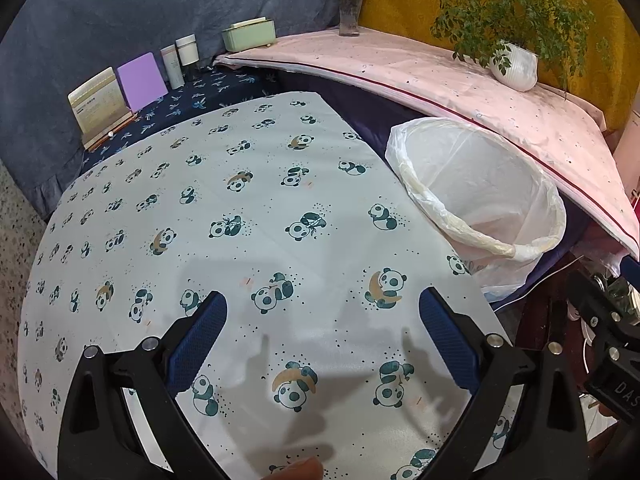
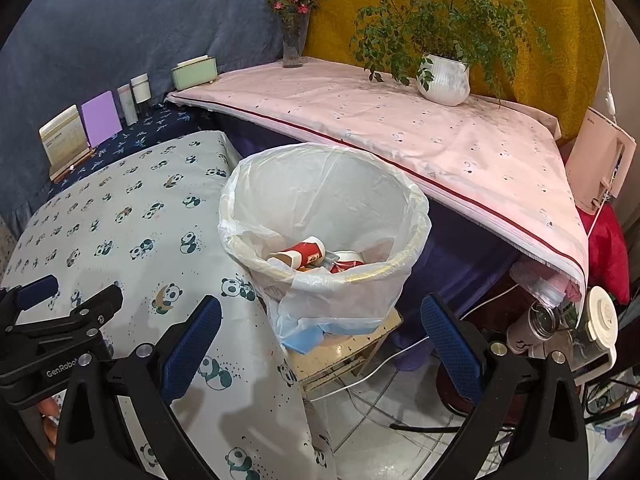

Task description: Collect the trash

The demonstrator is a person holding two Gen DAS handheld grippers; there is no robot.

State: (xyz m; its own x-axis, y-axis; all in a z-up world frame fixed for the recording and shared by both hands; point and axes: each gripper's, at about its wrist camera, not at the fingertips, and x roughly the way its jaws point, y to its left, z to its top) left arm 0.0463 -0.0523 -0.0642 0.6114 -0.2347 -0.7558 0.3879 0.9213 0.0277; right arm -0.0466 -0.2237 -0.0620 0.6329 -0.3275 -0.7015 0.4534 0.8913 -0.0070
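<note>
Left wrist view shows my left gripper (image 1: pixel 322 312) spread wide with nothing between its blue pads (image 1: pixel 198 342), hanging over the panda-print tablecloth (image 1: pixel 248 216) that fills the middle and lower left of the frame. At the right of that frame stands the trash bin (image 1: pixel 480 196), lined with a thin white bag folded over its rim; from this angle I see only the bag's inner wall, not what lies inside. Right wrist view has my right gripper (image 2: pixel 320 318) equally wide apart and holding nothing, with the same bin (image 2: pixel 324 216) at the centre of the frame, just beside the cloth's edge (image 2: pixel 256 308). Down in the bin lie crumpled red and white paper cups (image 2: pixel 302 254) together with other scraps I cannot make out. My left gripper also appears at the lower left of this frame (image 2: pixel 68 300), over the cloth. Along the upper left of both frames a small calendar (image 1: pixel 100 100), a purple card (image 1: pixel 142 80) and two bottles (image 1: pixel 180 60) stand against the blue backdrop. Beyond the bin, on a pink cloth (image 2: pixel 400 128), sit a green box (image 2: pixel 195 72), a glass vase of red flowers (image 2: pixel 292 40) and a leafy plant in a white pot (image 2: pixel 444 80).
</note>
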